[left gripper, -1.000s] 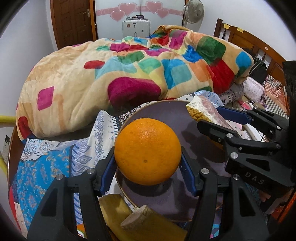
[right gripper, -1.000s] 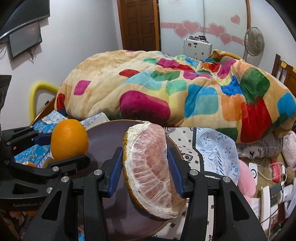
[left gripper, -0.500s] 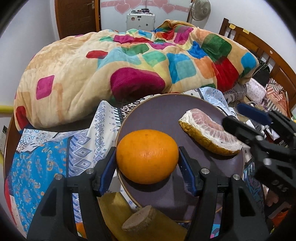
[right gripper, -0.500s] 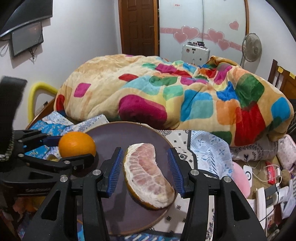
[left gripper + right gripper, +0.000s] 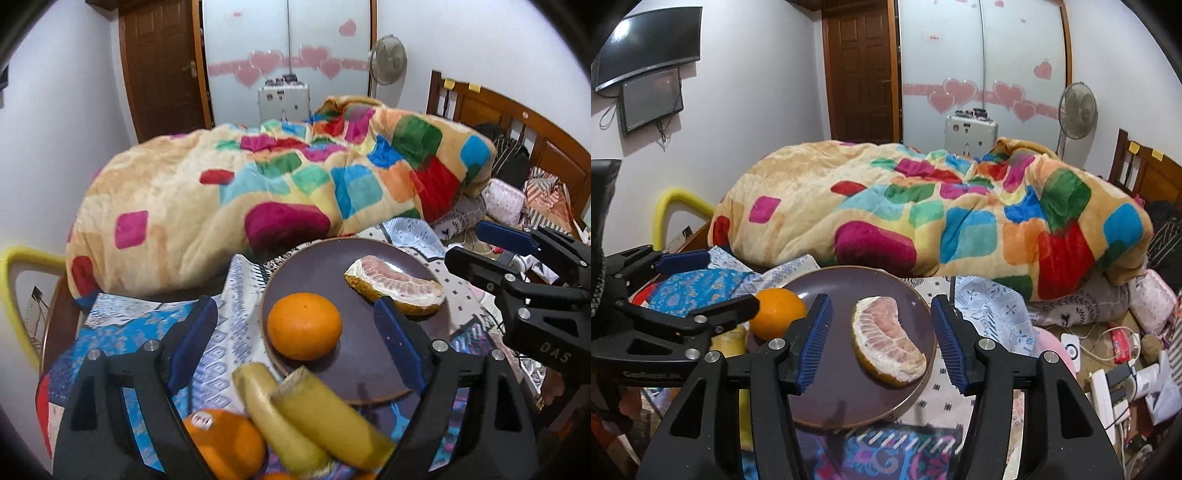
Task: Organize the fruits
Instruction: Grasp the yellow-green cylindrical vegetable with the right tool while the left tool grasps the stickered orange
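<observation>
The fingers (image 5: 192,339) of the left gripper (image 5: 295,343) are spread wide and hold nothing. In the left view, the orange (image 5: 304,325) sits on the near left part of the purple plate (image 5: 369,376), between the fingers but not touching them. It looks round, firm and a bit heavy, so it may roll; best to pinch it across its middle. Two bananas (image 5: 314,417) and a second orange (image 5: 225,443) lie by the plate's near edge.

In the right view, the right gripper (image 5: 881,343) is wide open too. The pomelo slice (image 5: 886,347) lies near the plate's right edge, between the fingers, untouched. It looks soft, so squeeze its sides gently.
</observation>
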